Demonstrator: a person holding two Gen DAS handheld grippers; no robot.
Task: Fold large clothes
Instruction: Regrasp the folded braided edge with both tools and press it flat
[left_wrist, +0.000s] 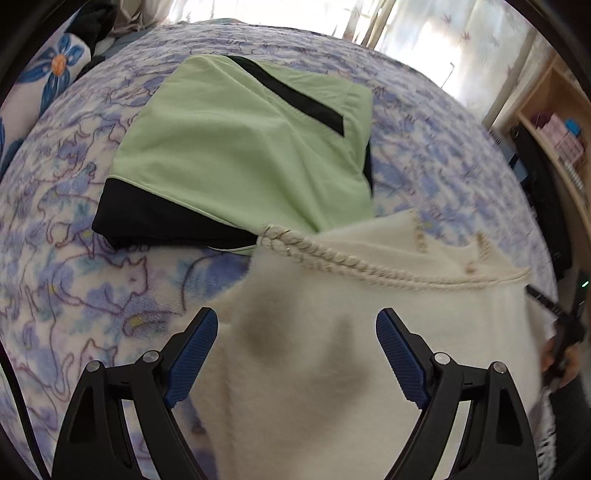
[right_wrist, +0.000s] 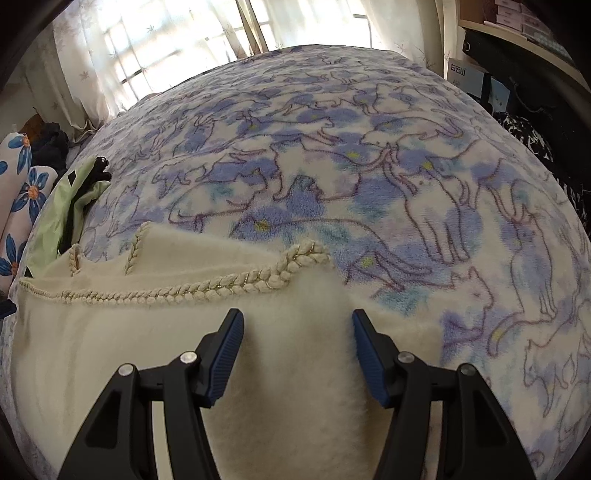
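left gripper (left_wrist: 296, 325) and right gripper (right_wrist: 297, 325) both spread wide over the cream sweater (left_wrist: 332, 350) on the cat-print blanket (right_wrist: 369, 166), seemingly not touching it. beyond its braided trim (right_wrist: 207, 288) lies the folded green garment (left_wrist: 236, 144).

The left gripper (left_wrist: 296, 325) has black plastic arms with triangular cut-outs, each jointed by two round silver screws. Its fingers (left_wrist: 194, 354) carry deep blue pads with a fine dotted texture. The right gripper (right_wrist: 297, 326) is built alike (same black frame, same silver screws), though its blue pads (right_wrist: 371, 363) look finely ribbed. At the left view's right edge, a blurred patch may be skin beside a dark sleeve.
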